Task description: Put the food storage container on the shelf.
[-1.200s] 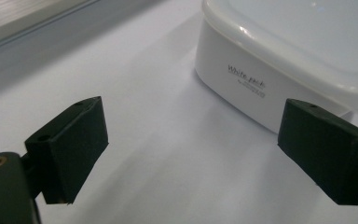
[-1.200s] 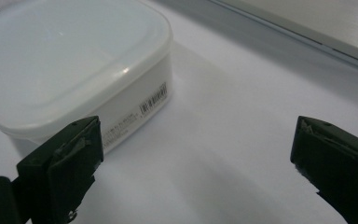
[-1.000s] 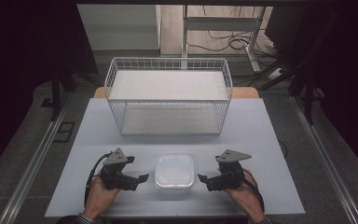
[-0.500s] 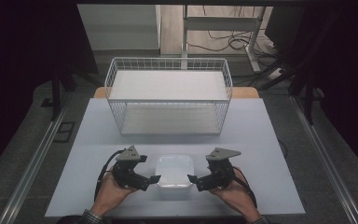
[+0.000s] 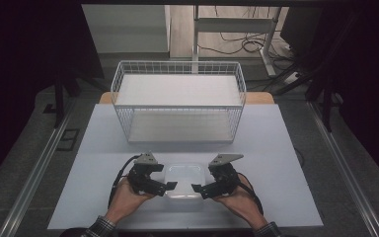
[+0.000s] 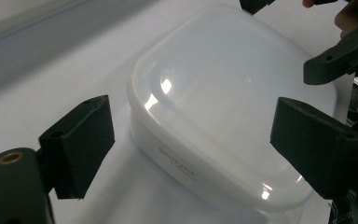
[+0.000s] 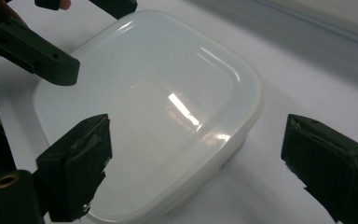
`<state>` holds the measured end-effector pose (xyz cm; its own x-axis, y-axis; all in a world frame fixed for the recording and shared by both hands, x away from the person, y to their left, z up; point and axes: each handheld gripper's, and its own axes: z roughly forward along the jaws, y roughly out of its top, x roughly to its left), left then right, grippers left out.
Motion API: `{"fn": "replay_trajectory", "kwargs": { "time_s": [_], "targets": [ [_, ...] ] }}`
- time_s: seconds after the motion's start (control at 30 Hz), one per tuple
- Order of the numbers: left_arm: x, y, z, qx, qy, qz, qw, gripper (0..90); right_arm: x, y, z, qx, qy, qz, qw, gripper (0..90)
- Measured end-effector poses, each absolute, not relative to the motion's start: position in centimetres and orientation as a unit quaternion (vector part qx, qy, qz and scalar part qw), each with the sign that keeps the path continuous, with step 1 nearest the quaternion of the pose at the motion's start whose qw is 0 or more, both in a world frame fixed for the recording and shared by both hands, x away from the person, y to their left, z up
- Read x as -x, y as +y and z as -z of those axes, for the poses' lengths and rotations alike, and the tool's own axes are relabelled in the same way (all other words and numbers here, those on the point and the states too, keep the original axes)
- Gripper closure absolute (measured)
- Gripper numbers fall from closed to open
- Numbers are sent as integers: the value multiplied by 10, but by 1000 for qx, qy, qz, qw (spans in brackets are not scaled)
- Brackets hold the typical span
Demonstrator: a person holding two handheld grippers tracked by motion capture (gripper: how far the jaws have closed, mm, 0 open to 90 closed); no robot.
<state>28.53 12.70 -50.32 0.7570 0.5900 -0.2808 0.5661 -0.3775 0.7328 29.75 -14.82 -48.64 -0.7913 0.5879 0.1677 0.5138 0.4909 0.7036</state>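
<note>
Lidded plastic container [image 5: 183, 180], lower centre; left hand-held gripper [image 5: 167, 186] and right hand-held gripper [image 5: 197, 188] flanking it, jaws gaping; advisable: closing evenly on opposite sides.

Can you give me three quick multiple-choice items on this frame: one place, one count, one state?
1. Where is the lidded container?
A. inside the wire basket
B. on the table, between the two grippers
C. on the floor

2. How many wire baskets stand on the table?
A. one
B. two
C. three

3. How are the jaws of the left gripper and right gripper?
A. both open
B. both shut
C. one shut

Key: B, it sits between the hands; A, a single basket behind; A, both gripper views show jaws spread beside the container.
</note>
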Motion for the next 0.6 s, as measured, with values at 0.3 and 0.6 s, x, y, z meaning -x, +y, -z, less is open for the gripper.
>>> {"fn": "replay_trajectory", "kwargs": {
  "time_s": [0.3,0.6],
  "targets": [
    [-280,146,511,-798,377,85,462,385,-305,-159,492,-372,835,-401,-58,308],
    [-267,152,500,-779,396,84,479,682,-291,-180,477,-412,805,-421,-71,690]
  ]
}}
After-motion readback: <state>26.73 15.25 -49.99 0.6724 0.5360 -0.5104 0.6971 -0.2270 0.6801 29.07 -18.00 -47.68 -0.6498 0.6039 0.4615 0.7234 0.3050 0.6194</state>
